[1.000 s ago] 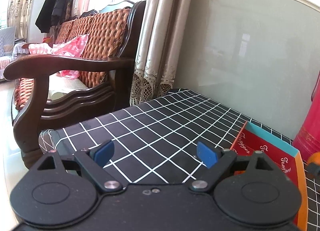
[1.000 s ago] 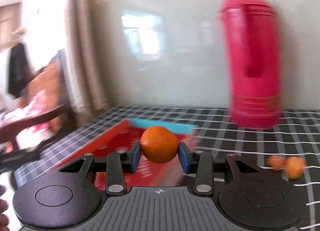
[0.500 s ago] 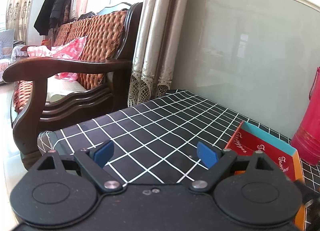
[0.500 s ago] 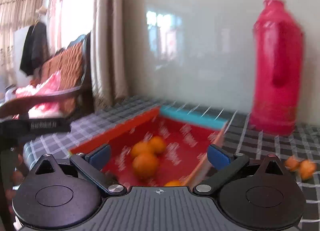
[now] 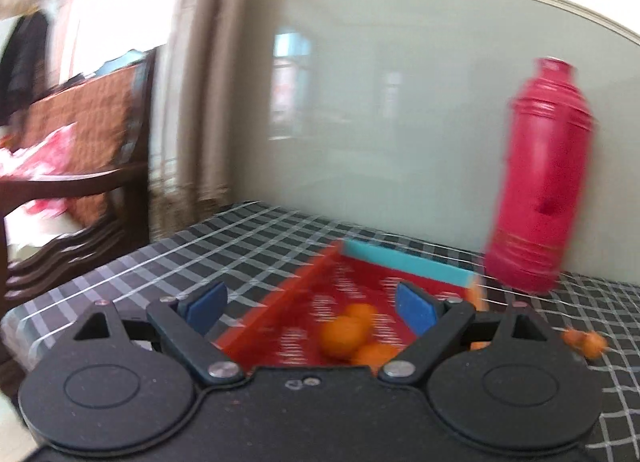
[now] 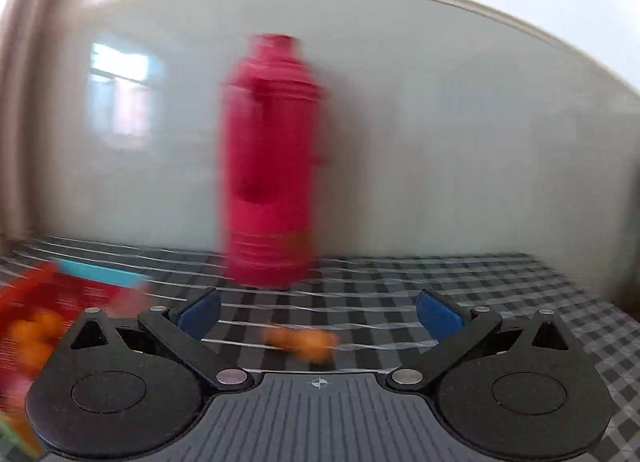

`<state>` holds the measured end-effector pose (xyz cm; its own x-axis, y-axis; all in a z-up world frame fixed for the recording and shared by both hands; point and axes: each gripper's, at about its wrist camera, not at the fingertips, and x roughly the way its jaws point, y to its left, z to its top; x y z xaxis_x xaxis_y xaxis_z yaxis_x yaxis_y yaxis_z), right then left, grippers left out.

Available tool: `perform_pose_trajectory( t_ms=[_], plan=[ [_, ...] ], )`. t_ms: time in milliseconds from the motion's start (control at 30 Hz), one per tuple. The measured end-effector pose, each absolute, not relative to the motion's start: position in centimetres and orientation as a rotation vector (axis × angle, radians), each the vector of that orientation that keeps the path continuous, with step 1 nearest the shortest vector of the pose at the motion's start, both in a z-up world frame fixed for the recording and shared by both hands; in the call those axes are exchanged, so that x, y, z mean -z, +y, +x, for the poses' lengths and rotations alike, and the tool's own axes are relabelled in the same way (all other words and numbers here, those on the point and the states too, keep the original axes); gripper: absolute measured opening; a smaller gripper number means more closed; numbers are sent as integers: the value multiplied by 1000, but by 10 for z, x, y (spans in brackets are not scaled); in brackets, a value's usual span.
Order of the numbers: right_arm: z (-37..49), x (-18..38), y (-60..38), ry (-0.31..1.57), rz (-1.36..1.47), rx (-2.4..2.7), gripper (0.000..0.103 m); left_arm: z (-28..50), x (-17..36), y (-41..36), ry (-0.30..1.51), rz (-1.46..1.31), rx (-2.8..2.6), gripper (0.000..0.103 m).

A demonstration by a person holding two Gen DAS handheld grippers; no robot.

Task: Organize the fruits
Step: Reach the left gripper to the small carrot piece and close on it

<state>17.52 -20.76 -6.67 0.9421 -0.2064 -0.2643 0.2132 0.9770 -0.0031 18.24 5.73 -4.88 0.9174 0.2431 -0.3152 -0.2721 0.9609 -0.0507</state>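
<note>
Loose fruit: small blurred orange fruits (image 6: 302, 340) lying on the black-and-white checked bench (image 6: 500, 286), dead ahead of my right tool (image 6: 318, 312).
Right tool: spread wide, empty.
Left tool (image 5: 312, 304): released, over red cardboard box (image 5: 280, 302).
Nearer: right.

Both cams ride low on their own claws, looking forward along the fingers and tipped slightly down at the checked tablecloth (image 5: 248, 246), and both shots are pretty smeared. The left one faces the red tray (image 5: 280, 302) sitting close ahead between its fingers, with the red flask (image 5: 540, 182) off to the claw's right by the wall. The right one looks straight at that same flask (image 6: 272, 166), tray (image 6: 76, 294) at its left, so flask, tray and loose oranges (image 6: 304, 338) show in both.
</note>
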Motion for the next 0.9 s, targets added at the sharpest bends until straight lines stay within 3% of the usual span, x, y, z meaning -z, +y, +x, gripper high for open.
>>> perform_pose_trajectory(
  t_ms=[300,667,900],
  plan=[
    [163,84,-266,273,-4,521,103,208,61,-39,340,55,56,82],
    [148,94,-292,217,-82,710,103,261,95,-109,447,160,195,61],
    [151,93,-302,238,-38,670,103,295,107,-126,506,153,235,55]
  ],
)
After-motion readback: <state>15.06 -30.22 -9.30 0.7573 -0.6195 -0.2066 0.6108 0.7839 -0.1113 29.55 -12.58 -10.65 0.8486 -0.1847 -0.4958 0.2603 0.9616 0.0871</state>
